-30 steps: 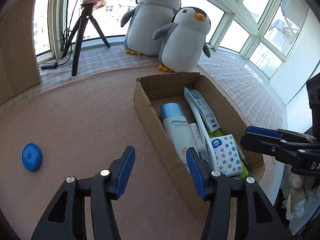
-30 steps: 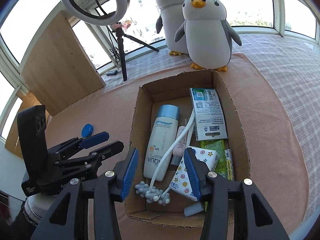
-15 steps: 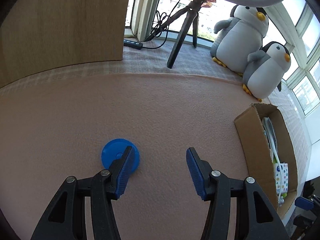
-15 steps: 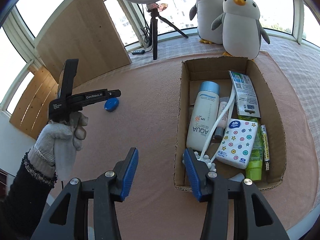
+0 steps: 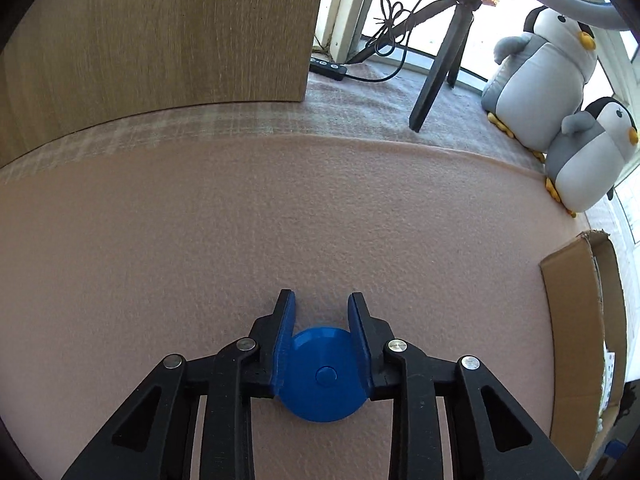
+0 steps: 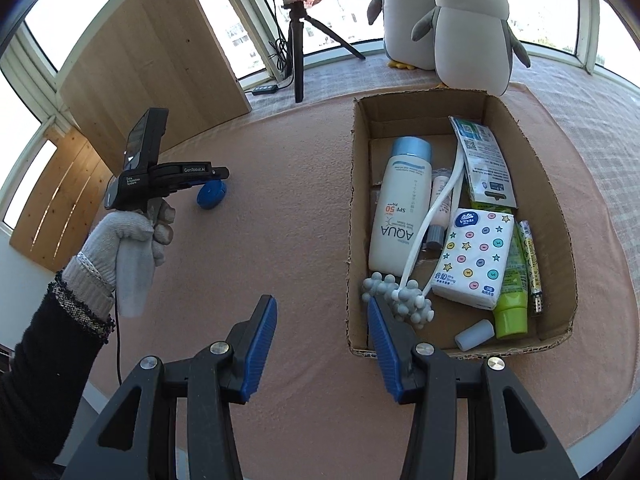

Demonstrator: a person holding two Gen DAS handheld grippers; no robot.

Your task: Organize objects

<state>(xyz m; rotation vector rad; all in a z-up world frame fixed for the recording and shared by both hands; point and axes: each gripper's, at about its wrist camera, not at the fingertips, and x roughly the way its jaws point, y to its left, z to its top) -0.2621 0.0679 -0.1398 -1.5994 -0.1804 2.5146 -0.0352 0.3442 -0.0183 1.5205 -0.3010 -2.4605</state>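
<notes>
One small round blue plastic disc (image 5: 323, 376) lies on the pink felt worktop (image 5: 280, 220), clamped by the left claw (image 5: 322, 320) across its rim; light, rigid, probably slippery. Right claw (image 6: 322, 320) gapes empty, brown cardboard box (image 6: 560, 240) at two o'clock.

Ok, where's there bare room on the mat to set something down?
The pink mat is bare between the blue disc and the cardboard box, and before the wooden panel. The box itself is crowded, free only at its far end.
</notes>
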